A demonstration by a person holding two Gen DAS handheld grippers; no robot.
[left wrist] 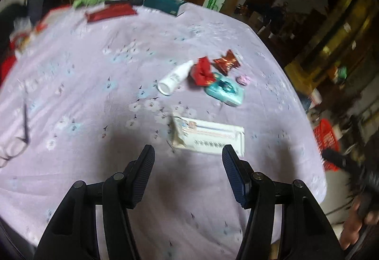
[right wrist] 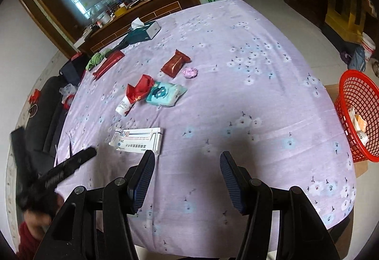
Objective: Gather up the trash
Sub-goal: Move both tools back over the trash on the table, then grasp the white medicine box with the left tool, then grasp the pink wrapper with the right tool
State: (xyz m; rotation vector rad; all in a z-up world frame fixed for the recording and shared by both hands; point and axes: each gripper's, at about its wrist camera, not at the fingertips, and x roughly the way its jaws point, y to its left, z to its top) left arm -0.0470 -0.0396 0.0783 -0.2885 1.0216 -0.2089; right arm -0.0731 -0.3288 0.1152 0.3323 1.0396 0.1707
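Note:
Trash lies on the lilac flowered tablecloth (left wrist: 94, 66) (right wrist: 236, 70). A flat white medicine box (left wrist: 209, 138) (right wrist: 137, 140) lies just ahead of my open left gripper (left wrist: 188, 156). Beyond it lie a white bottle (left wrist: 175, 77) (right wrist: 123, 105) on its side, a crumpled red wrapper (left wrist: 203, 70) (right wrist: 139, 88), a teal wipes pack (left wrist: 225, 90) (right wrist: 165, 94), a brown snack packet (left wrist: 226, 62) (right wrist: 175, 63) and a small pink wrapper (left wrist: 244, 79) (right wrist: 190, 72). My right gripper (right wrist: 187, 160) is open and empty over bare cloth. The left gripper's fingers (right wrist: 78, 161) show at the left of the right wrist view.
A red mesh basket (right wrist: 357, 115) (left wrist: 325, 141) with some scraps stands beside the table at the right. A teal tissue box (right wrist: 142, 31) (left wrist: 163, 3), a long red packet (right wrist: 107, 63) (left wrist: 109, 12) and a green cloth (right wrist: 96, 59) sit at the far edge. Glasses (left wrist: 14, 148) lie left.

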